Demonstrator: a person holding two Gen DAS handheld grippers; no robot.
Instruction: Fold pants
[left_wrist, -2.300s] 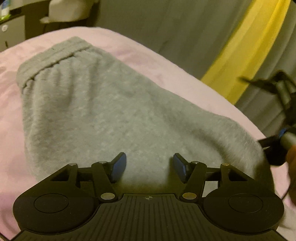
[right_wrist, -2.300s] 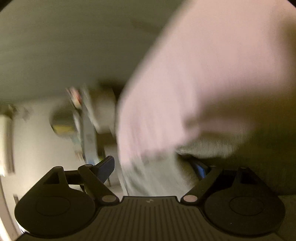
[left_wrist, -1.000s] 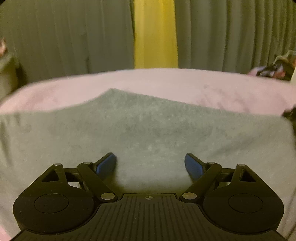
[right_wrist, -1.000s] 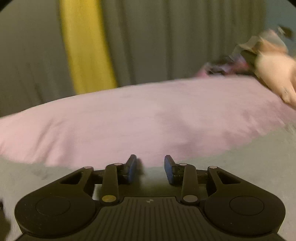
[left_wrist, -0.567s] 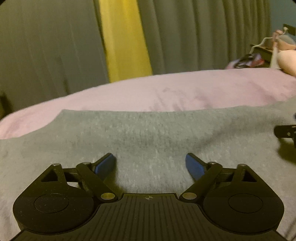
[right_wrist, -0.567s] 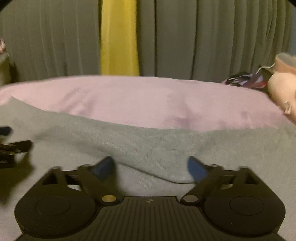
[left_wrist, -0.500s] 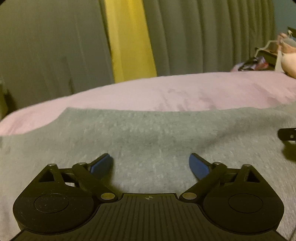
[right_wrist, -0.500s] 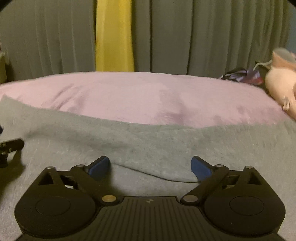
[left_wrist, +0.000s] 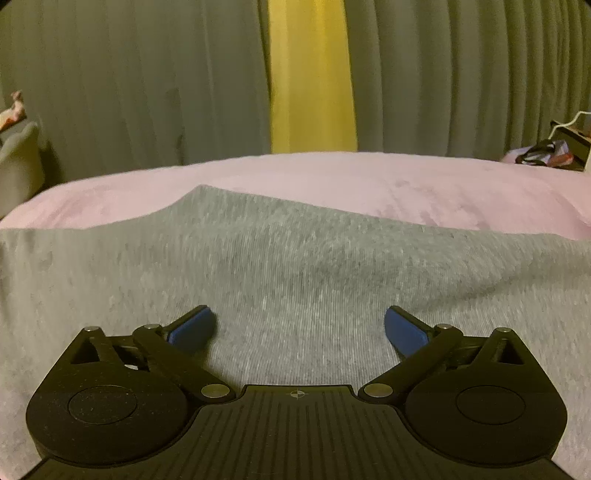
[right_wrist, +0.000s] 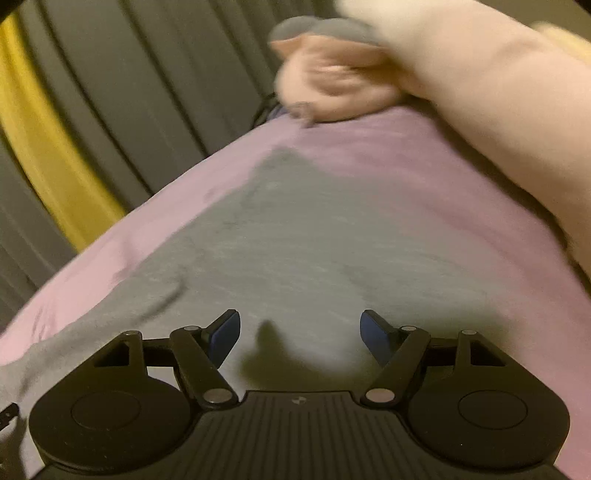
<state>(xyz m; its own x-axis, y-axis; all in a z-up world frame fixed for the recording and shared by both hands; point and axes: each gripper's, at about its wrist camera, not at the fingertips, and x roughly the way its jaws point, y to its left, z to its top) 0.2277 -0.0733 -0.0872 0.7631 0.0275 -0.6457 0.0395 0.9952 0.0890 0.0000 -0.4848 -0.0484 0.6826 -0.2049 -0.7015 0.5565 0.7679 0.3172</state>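
Observation:
Grey sweatpants (left_wrist: 295, 273) lie spread flat on a pink bed cover (left_wrist: 369, 184). In the left wrist view my left gripper (left_wrist: 297, 326) hovers just above the grey cloth, its jaws still opening to their widest, and nothing sits between its blue pads (left_wrist: 192, 326). In the blurred right wrist view the pants (right_wrist: 314, 251) run away toward the far end of the bed. My right gripper (right_wrist: 300, 332) hangs over them with its jaws closing, a wide gap left and no cloth pinched; its shadow falls on the fabric below.
Grey curtains with a yellow strip (left_wrist: 312, 77) hang behind the bed. A pale pillow (right_wrist: 498, 122) and a pink plush toy (right_wrist: 332, 85) lie at the bed's far right. Dark clutter (left_wrist: 543, 153) sits at the right edge.
My right gripper swept fast to the right along the pants and rolled, its jaws opening wide and then narrowing somewhat. The left gripper widened its jaws and swung its view slightly left over the cloth.

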